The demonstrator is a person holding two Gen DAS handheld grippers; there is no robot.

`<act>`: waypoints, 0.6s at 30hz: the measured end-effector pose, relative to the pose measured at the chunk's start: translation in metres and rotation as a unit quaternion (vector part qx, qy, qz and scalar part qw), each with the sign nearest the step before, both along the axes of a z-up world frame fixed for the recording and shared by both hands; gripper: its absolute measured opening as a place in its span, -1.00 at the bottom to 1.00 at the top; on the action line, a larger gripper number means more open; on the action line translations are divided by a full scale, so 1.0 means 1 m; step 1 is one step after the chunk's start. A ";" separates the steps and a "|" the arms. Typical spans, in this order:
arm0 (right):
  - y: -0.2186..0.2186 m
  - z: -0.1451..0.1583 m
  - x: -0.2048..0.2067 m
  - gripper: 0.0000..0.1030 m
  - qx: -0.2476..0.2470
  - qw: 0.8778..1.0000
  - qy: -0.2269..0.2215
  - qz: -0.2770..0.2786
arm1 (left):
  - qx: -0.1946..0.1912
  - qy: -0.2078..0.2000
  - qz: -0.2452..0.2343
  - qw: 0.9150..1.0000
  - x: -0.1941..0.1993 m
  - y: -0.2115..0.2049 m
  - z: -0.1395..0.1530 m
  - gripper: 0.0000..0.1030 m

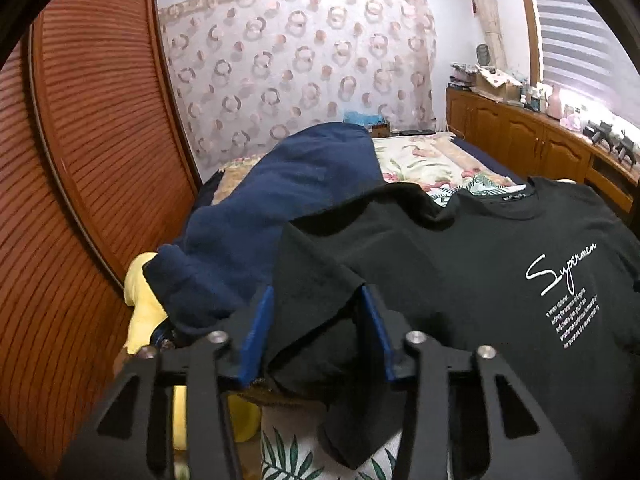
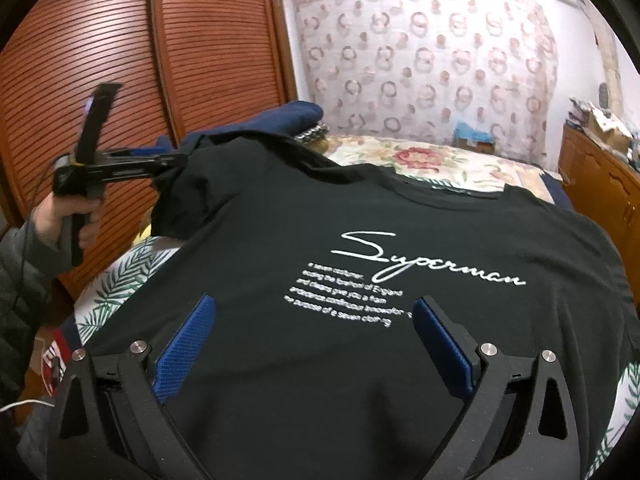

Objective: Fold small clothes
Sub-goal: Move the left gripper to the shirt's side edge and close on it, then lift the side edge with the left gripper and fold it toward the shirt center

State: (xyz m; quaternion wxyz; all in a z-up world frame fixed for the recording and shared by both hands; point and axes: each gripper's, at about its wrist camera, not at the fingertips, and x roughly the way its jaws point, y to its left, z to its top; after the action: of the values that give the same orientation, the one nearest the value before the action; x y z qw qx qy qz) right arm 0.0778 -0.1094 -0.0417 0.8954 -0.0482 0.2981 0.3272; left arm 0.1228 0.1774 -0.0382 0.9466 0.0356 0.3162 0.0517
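On the bed [image 2: 420, 168], chest side up, lies a black T-shirt [image 2: 360, 208] with white script print; its collar points toward the curtained wall [image 2: 420, 60], its hem toward the cameras.

Left gripper [image 1: 316, 320]: blue pads narrowed around the shirt's left sleeve [image 1: 312, 280], a bunched fold of black cloth between them. From the right wrist view the sleeve is lifted off the bedspread and hangs from the gripper's tip [image 2: 176, 162]; a hand [image 2: 60, 216] in a padded grey sleeve holds the handle. Whether both pads press firmly on the cloth I cannot tell for sure, but the cloth hangs from them.

Right gripper [image 2: 312, 320]: fingers spread wide over the shirt's lower chest, nothing between the pads but flat fabric beneath; it grips nothing.

Edges: shirt's left side sits just beside a heap of navy cloth [image 1: 280, 200] and a yellow item [image 1: 144, 308], crowding that margin. Slatted wooden doors [image 1: 80, 160] stand close on the left. Floral bedspread beyond the collar is bare, giving open room. Wooden cabinets [image 1: 520, 136] line the right side.
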 end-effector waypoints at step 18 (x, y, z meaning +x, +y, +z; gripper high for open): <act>-0.005 -0.003 -0.001 0.91 0.003 1.000 0.002 0.002 | -0.035 -0.069 -0.087 0.993 -0.022 -0.055 0.070 -1.00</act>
State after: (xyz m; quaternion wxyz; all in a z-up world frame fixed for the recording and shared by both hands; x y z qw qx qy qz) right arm 0.0770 -0.1142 -0.0451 0.8944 -0.0455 0.2987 0.3299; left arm 0.1013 0.1225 0.0322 0.9678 0.0260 0.2471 -0.0399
